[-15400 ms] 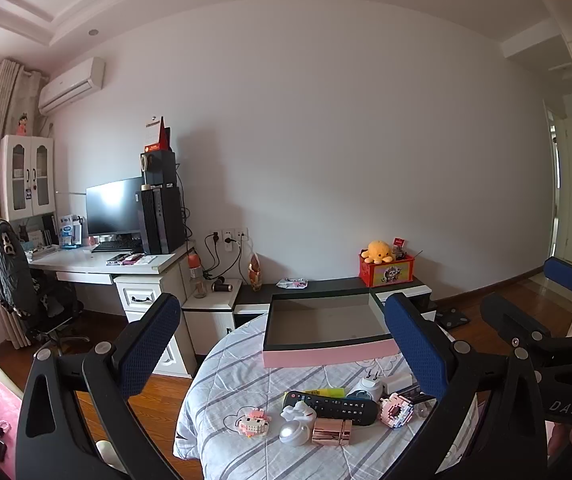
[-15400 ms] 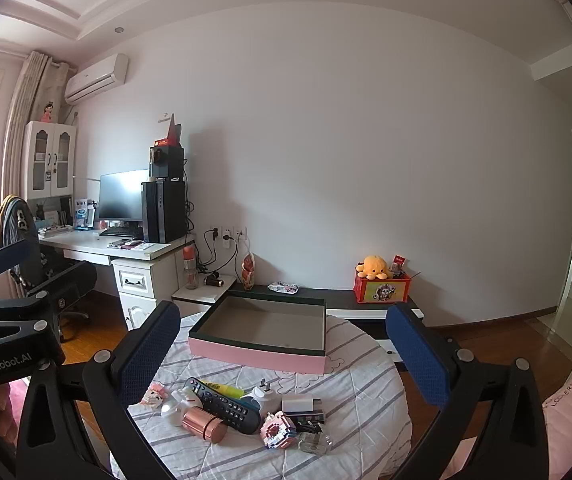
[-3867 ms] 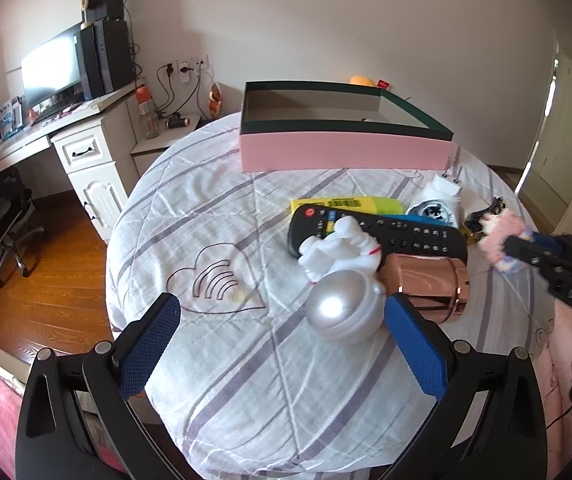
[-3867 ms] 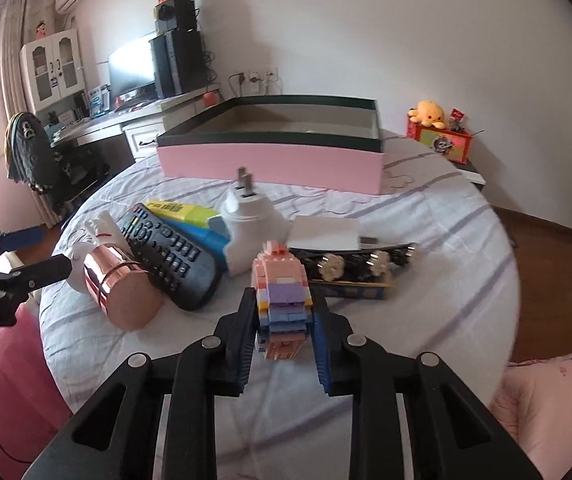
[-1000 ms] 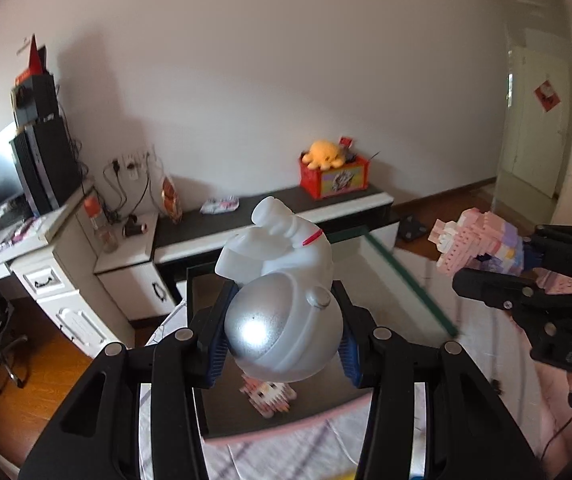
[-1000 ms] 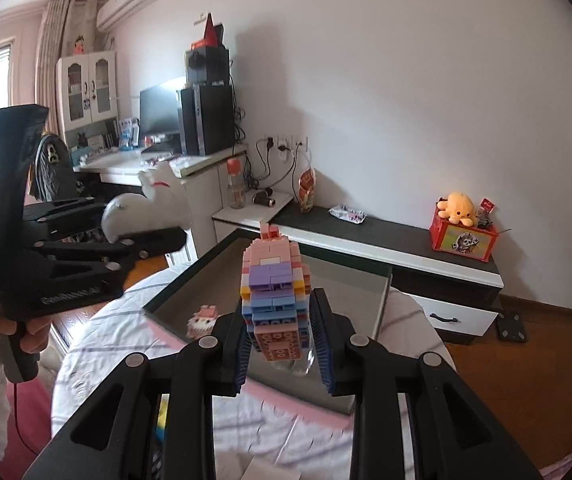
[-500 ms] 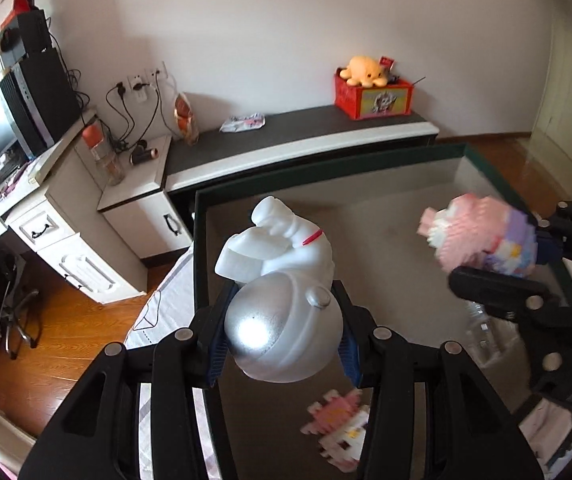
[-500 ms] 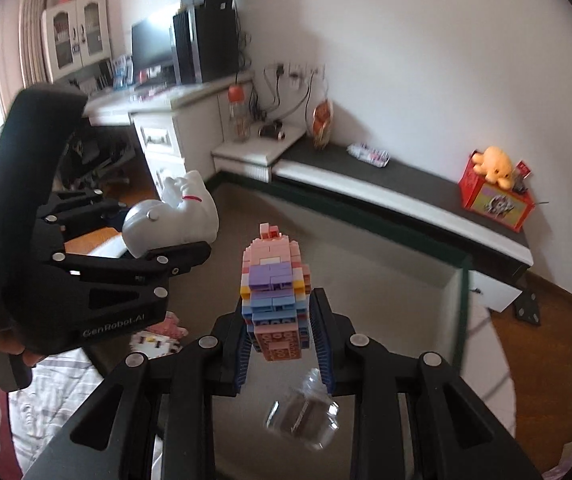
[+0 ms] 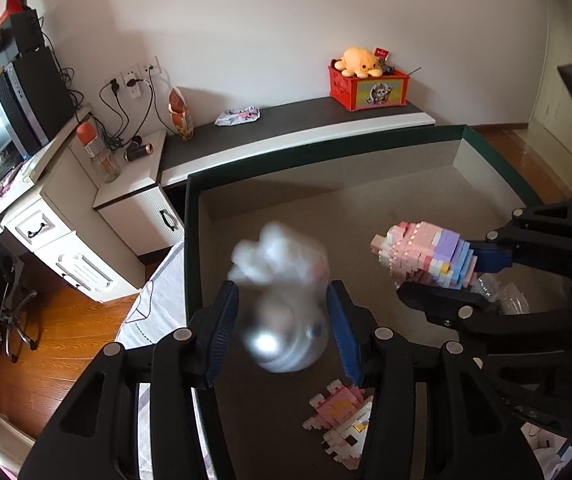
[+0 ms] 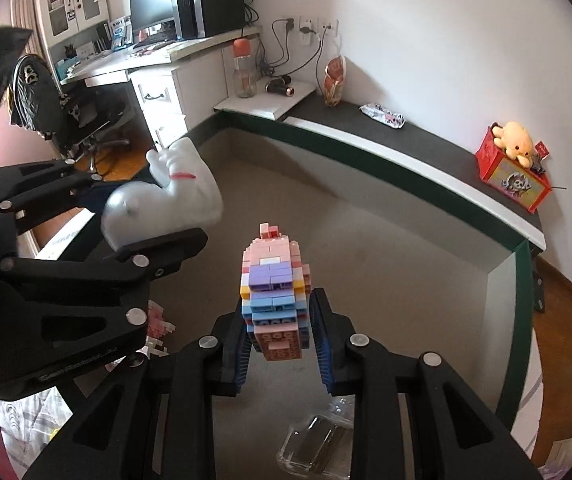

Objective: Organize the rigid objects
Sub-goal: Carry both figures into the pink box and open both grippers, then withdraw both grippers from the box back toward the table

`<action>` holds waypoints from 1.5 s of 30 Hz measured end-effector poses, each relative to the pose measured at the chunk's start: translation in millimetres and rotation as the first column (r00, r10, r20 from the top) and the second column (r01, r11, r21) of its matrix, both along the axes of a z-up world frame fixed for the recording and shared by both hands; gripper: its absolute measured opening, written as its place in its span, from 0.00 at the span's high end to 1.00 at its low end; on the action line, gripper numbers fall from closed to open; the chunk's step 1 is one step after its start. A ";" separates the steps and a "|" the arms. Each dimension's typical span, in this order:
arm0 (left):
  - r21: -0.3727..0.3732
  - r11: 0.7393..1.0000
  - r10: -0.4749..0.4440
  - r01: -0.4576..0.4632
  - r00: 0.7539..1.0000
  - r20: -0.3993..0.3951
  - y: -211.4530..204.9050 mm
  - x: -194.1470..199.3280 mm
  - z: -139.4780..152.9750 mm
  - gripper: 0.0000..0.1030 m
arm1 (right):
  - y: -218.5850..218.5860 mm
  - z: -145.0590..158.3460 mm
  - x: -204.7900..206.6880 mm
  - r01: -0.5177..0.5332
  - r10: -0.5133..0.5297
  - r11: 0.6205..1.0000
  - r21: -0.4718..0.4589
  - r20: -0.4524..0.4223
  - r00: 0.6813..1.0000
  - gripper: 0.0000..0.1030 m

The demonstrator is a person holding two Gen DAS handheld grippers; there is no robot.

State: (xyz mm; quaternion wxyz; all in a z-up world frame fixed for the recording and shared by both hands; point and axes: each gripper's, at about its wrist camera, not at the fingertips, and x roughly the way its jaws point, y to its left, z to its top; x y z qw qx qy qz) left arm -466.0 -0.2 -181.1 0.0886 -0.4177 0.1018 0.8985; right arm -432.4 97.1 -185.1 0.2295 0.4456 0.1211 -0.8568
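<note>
Both grippers hang over the open box point(image 9: 326, 196), which also shows in the right wrist view point(image 10: 406, 184). In the left wrist view the white and silver figurine point(image 9: 282, 300) is blurred between the fingers of my left gripper point(image 9: 282, 328), whose jaws stand apart from it. It also shows in the right wrist view point(image 10: 166, 200). My right gripper point(image 10: 280, 344) has opened around the pink, purple and blue brick figure point(image 10: 274, 284), also seen from the left wrist point(image 9: 426, 256).
A pink and white brick kitty point(image 9: 342, 420) and a clear plastic case point(image 10: 318, 444) lie on the box floor. Beyond the box stand a low black cabinet point(image 9: 306, 120), a red toy box point(image 9: 366, 88) and a white desk point(image 9: 46, 208).
Both grippers dropped lower over the box. The left jaws opened and the figurine now blurs as it slips between them. The right jaws have widened around the brick figure.
</note>
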 end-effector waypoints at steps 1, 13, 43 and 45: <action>-0.002 1.000 0.002 -0.002 1.000 -0.004 -0.2 1.4 1.1 0.46 | -0.5 -0.6 0.3 -0.001 0.001 1.000 0.000 0.004 1.000 0.73; -0.004 0.999 0.035 -0.035 0.997 -0.069 -10.1 26.8 23.9 0.19 | 3.8 3.6 7.4 0.036 -0.035 0.999 -0.033 0.006 0.999 0.72; 0.062 0.983 0.180 -0.175 0.822 -0.541 4.0 306.3 121.8 0.00 | 78.4 126.2 277.9 0.168 -0.256 0.961 -0.218 -0.482 0.838 0.00; 0.100 0.980 0.197 -0.170 0.815 -0.545 3.6 329.2 120.6 0.00 | 78.8 125.6 301.5 0.188 -0.271 0.960 -0.209 -0.508 0.817 0.00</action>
